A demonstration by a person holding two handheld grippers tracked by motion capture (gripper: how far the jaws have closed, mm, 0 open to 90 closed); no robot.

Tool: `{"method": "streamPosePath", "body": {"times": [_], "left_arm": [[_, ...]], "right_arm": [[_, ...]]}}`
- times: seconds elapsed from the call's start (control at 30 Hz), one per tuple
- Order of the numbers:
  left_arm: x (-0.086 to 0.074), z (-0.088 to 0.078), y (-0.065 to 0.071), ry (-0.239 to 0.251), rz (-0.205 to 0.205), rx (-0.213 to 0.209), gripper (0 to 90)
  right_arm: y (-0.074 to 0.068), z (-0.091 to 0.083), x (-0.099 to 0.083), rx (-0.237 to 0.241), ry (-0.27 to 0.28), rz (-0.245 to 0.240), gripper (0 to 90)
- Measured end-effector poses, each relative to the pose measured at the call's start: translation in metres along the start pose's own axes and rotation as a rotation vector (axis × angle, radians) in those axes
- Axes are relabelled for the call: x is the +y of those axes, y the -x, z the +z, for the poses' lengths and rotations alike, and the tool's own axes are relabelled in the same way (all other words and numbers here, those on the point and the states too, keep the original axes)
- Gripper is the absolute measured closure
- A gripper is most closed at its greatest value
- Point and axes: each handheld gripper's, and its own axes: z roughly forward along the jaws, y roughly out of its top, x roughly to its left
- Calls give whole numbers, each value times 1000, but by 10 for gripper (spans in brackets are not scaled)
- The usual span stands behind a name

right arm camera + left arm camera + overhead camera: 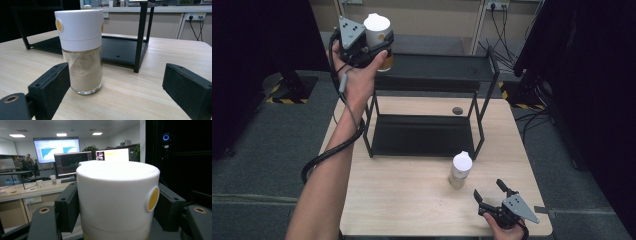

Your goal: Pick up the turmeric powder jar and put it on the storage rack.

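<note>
Inspector: Right gripper point(493, 192) sits at the near right corner of the table point(412, 200), held low in the person's hand, its two black jaws spread wide with nothing between the pads.

Clerk: And what stands ahead of it?

Inspector: One spice jar point(460, 169), upright on the wooden top, just beyond the jaws and apart from them. In the right gripper view the same jar point(82, 50) shows a white cap with a yellow dot over clear glass, part filled with pale powder banked to one side.

Clerk: Behind that?

Inspector: Black two-tier metal rack point(427, 135), standing on the middle of the table. Its lower shelf lies flat just behind the jar; its upper shelf point(437, 67) runs across the far side.

Clerk: Left side?

Inspector: Left gripper point(377, 45) is raised at the far left, level with the rack's upper shelf and at its left end. Its jaws are clamped on a second jar point(377, 31), white cap uppermost. The left gripper view confirms it: both pads press on the white cap point(117, 195) from either side, yellow dot facing right. I cannot tell whether that jar's base touches the shelf
</note>
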Motion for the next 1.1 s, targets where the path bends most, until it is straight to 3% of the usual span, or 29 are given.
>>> {"method": "streamPosePath", "body": {"times": [0.6, 1.1], "left_arm": [[-12, 22, -5, -34, 8, 14, 304], [-15, 28, -7, -44, 1, 19, 304]], "right_arm": [[-1, 0, 0, 0, 3, -6, 82], [-1, 0, 0, 2, 2, -10, 81]]}}
